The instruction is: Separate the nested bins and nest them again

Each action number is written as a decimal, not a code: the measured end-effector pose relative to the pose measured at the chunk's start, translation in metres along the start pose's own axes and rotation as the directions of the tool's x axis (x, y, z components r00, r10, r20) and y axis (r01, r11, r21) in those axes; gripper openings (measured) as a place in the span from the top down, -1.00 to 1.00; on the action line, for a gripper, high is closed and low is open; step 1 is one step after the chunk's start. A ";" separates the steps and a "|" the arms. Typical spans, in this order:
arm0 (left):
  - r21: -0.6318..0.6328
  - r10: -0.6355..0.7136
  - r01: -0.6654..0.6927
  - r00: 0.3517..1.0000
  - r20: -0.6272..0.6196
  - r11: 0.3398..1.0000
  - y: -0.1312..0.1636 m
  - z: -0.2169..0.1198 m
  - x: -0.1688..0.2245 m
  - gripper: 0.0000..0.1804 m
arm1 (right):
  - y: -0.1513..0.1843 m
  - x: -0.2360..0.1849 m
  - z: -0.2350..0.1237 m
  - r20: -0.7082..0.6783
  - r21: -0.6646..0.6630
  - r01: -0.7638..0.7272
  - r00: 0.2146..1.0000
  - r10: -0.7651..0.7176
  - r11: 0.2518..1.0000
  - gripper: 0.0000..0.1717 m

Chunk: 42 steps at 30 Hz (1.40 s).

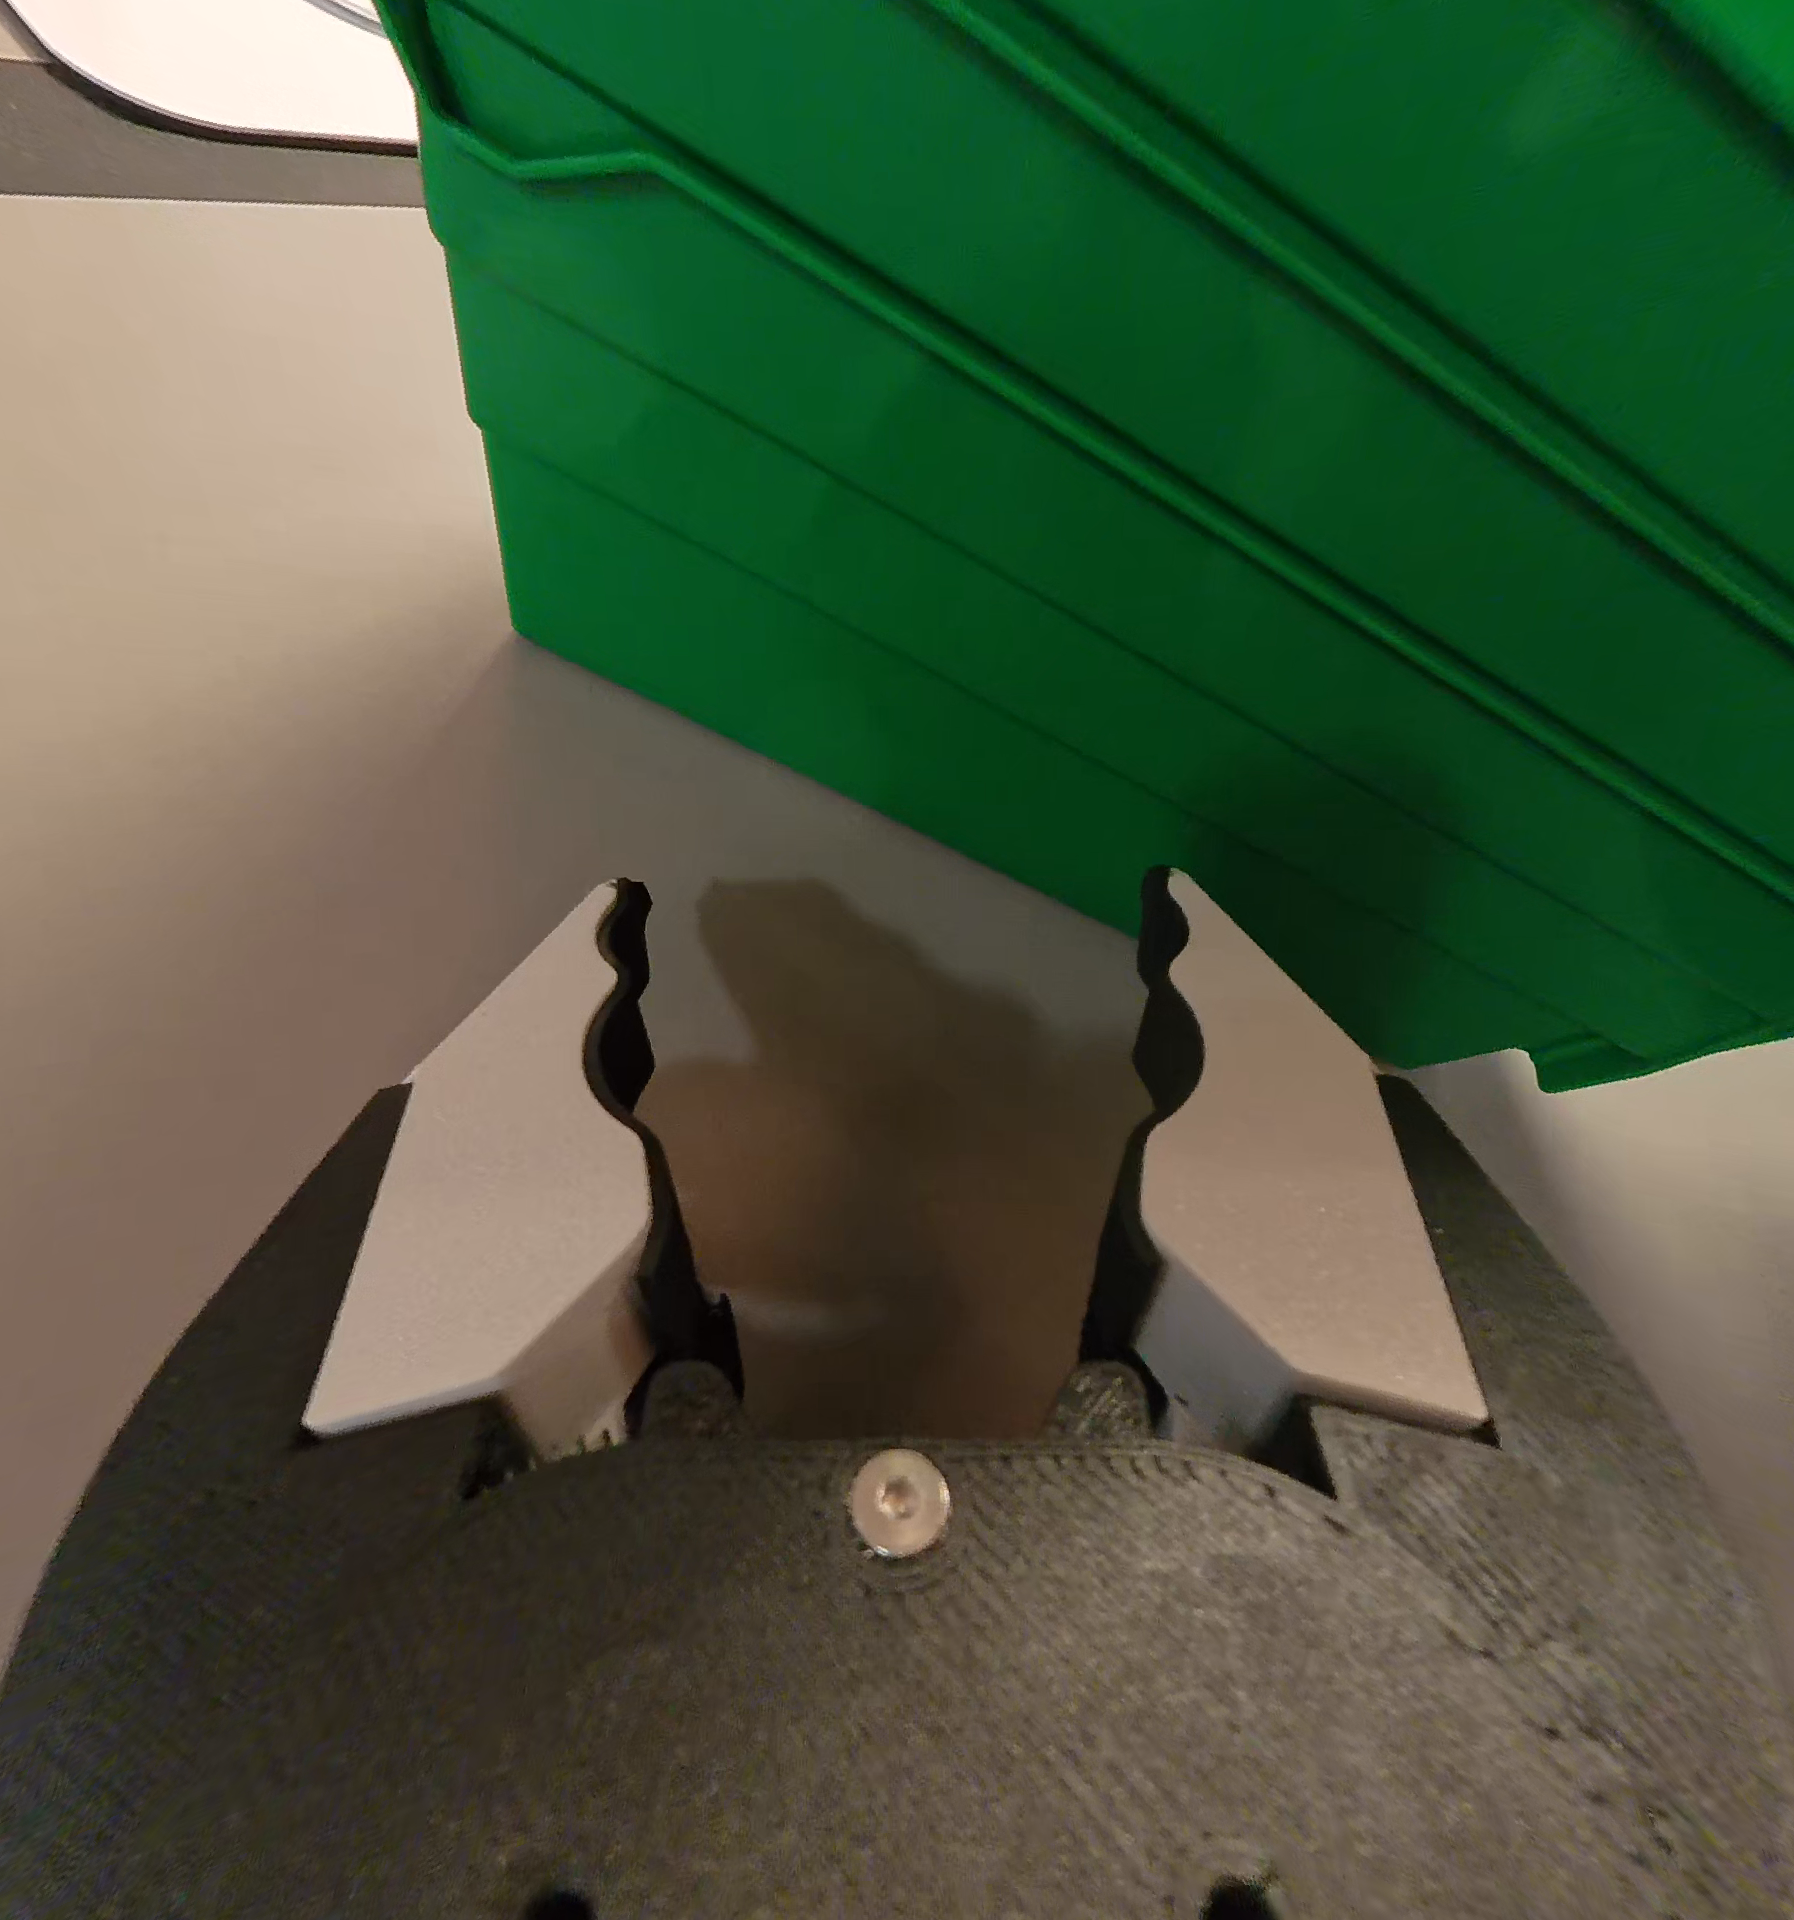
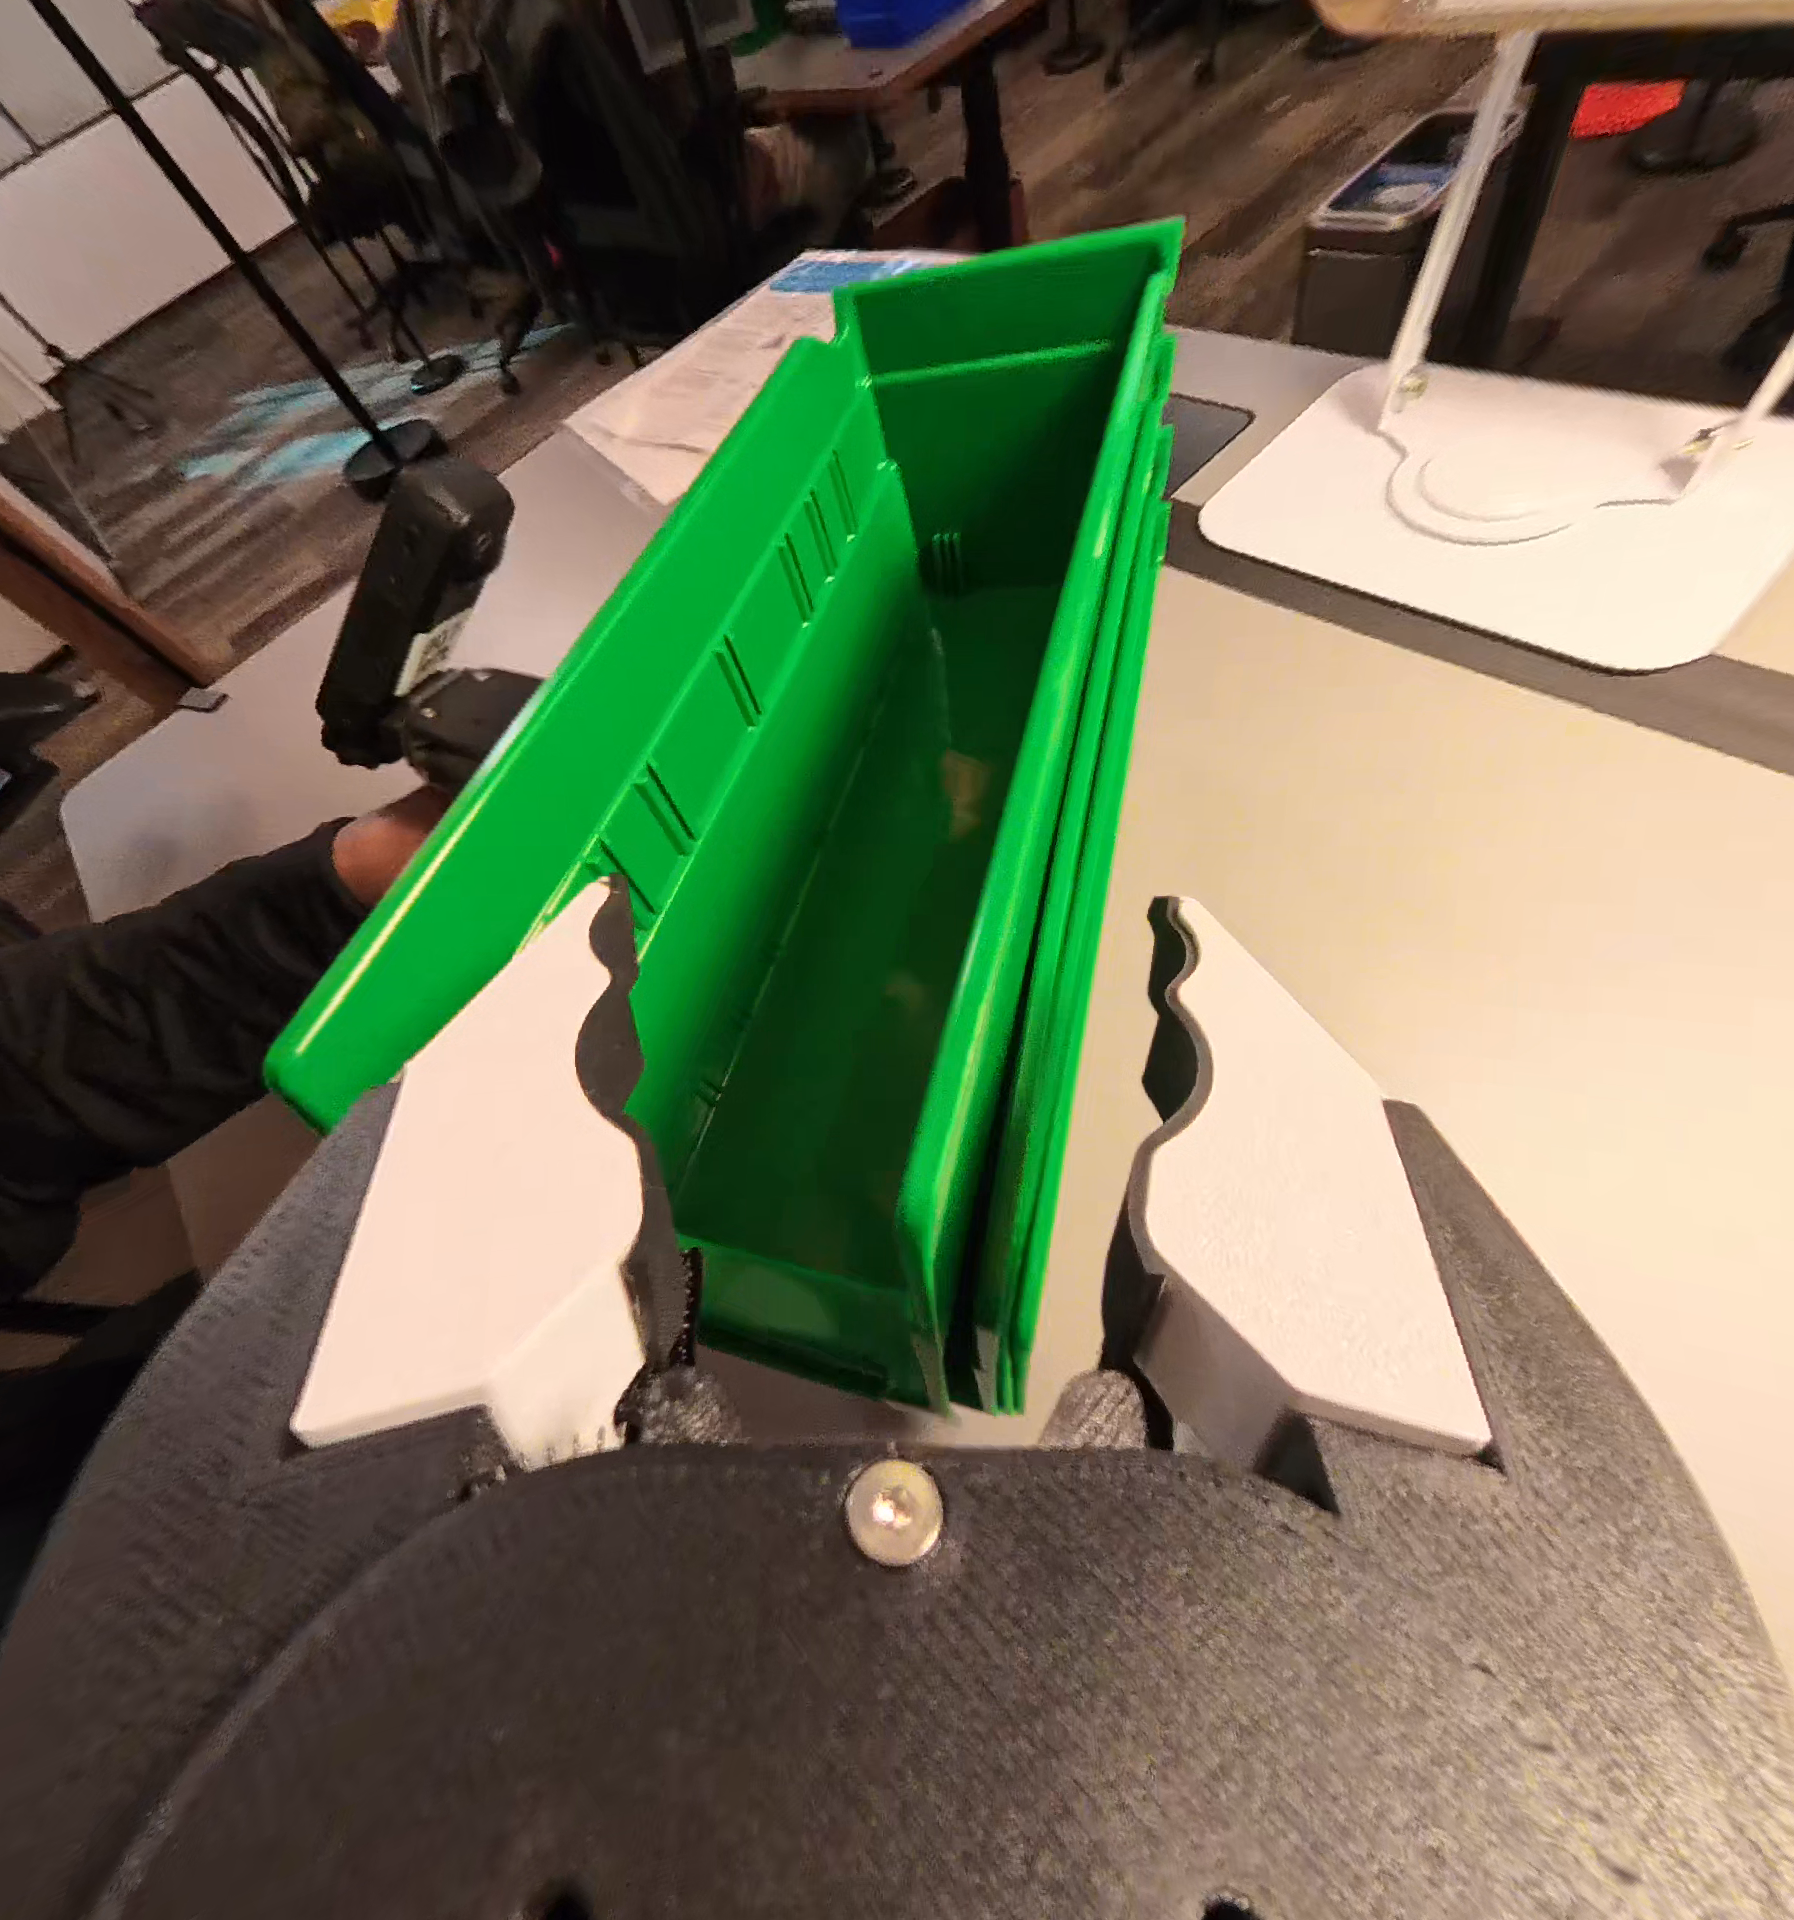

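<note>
A stack of nested green bins [image 1: 1080,468] stands on the pale table [image 1: 197,623] and fills the upper right of the left wrist view. My left gripper [image 1: 898,894] is open and empty beside the stack's long side, with only table between its fingers. Its right fingertip [image 1: 1168,914] is close to the stack's bottom edge. In the right wrist view the green bins [image 2: 851,935] run lengthwise between my right gripper's [image 2: 893,914] fingers. The left finger [image 2: 612,997] lies against the left wall under its rim. The right finger [image 2: 1179,997] stands apart from the right walls, so the gripper is open.
A white lamp base [image 2: 1547,520] stands on a dark mat at the table's far right. The left gripper's black body [image 2: 405,623] and a person's dark sleeve [image 2: 93,1039] are left of the bins. Chairs, stands and desks fill the room beyond the table.
</note>
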State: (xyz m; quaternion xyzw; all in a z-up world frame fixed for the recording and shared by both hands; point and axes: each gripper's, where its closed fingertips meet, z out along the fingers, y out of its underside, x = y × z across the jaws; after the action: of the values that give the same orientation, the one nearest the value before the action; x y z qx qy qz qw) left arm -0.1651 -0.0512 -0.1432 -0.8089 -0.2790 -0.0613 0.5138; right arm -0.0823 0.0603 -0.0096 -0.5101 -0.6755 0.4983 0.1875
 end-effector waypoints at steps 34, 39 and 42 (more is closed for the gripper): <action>0.322 -0.234 0.344 0.913 -0.335 0.882 -0.058 -0.043 -0.017 -0.13 | 0.057 0.027 0.044 0.363 0.099 -0.195 0.920 0.147 0.976 -0.04; 0.344 -0.258 0.400 0.884 -0.390 0.849 -0.066 -0.034 -0.003 -0.11 | 0.068 0.004 0.052 0.383 0.055 -0.139 0.917 0.108 0.989 0.01; 0.327 -0.276 0.428 0.864 -0.420 0.842 -0.068 -0.025 0.002 -0.11 | 0.069 -0.002 0.049 0.417 0.045 -0.147 0.902 0.115 0.988 0.04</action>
State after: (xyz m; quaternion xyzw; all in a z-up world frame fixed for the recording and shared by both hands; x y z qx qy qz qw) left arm -0.1936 -0.0507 -0.0761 -0.5915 -0.3337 -0.2422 0.6929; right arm -0.0843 0.0332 -0.0900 -0.4303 -0.6445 0.6315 0.0257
